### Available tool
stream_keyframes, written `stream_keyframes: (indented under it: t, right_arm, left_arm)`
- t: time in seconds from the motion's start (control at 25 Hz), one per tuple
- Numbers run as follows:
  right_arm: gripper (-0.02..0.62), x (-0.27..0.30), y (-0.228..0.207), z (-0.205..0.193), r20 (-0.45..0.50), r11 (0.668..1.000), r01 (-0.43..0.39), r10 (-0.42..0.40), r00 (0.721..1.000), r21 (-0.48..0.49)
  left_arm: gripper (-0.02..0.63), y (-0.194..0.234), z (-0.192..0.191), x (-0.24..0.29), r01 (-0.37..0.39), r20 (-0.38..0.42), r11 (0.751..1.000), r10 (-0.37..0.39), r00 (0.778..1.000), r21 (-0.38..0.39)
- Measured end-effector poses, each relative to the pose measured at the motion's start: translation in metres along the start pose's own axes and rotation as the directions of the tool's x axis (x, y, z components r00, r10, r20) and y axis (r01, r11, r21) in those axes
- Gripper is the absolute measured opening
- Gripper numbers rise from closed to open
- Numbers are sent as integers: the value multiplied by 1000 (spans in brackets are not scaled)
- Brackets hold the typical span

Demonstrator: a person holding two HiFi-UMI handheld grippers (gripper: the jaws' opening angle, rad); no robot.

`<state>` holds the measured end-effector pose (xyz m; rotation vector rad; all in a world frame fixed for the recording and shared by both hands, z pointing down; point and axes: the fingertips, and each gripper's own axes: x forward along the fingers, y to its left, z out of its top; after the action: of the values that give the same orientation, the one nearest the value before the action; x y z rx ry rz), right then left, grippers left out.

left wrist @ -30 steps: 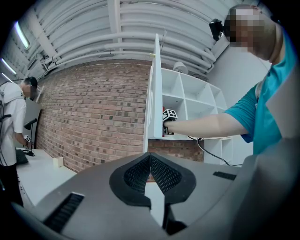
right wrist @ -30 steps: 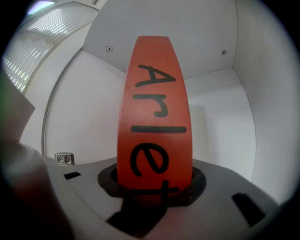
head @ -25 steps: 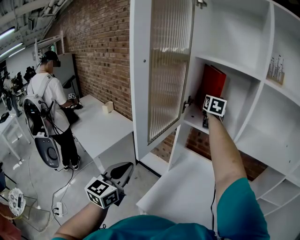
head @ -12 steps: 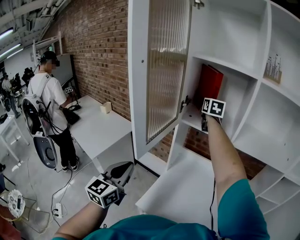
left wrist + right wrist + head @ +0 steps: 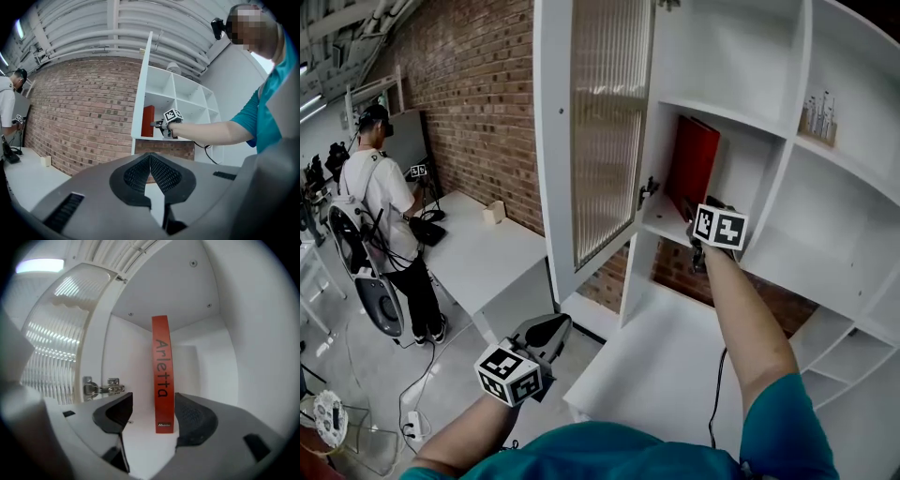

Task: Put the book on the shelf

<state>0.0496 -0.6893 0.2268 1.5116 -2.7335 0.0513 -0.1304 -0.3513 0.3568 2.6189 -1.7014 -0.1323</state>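
Brick wall point(image 5: 487, 94) fills the upper left of the head view, and a white desk point(image 5: 478, 253) runs along its foot, where another person point(image 5: 380, 206) stands at the left edge, taking no part in the task. To the right of centre rises the white shelf unit point(image 5: 787, 187). Its ribbed-glass door point(image 5: 605, 122) is swung out toward the camera, which leaves the compartment behind it open to reach. In that compartment, just right of the door's hinge point(image 5: 101, 388), the red book point(image 5: 692, 167) stands upright on its lower edge with the spine facing out, so it looks already set in place. The right arm stretches up from the lower right, bringing the right gripper point(image 5: 151, 411) to the front lip of the compartment. Its jaws are opening. In the right gripper view the book's spine point(image 5: 162, 376) shows in the gap between them, with white shelf visible on either side, and neither pad presses on it. I judge that the book stands on its own and the claw is freeing itself to back out. The left gripper point(image 5: 150, 171) hangs low at the bottom centre of the head view, well apart from the shelf, its jaws closed on nothing, apparently idle.
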Motion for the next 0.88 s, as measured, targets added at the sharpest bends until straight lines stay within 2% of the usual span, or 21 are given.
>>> stream_keyframes:
  t: [0.2,0.36,0.56,0.68,0.88]
  right_arm:
    - [261,-65,24,-10,38,997,-79,79,996,-8]
    - [259,-113,39,-36,28,989,-145,145,989,-1]
    - [253,-170,40,-73,7,989,-148,148,989,-32]
    - [212,-199,44,-97,4,988,-152,152,988,-40]
    - [166,-237,51,-142,3,989,-144,144,990,43]
  left_arm:
    - [15,-19,-8,8,48,-20,999,-48,999,-6]
    - [15,-33,-18,14,82,-33,997,-82,996,-4]
    - [15,-49,-31,24,137,-43,990,-138,990,-12]
    - [15,-54,-40,30,172,-50,985,-173,984,-21]
    - [15,-54,-53,38,239,-74,971,-239,968,-13]
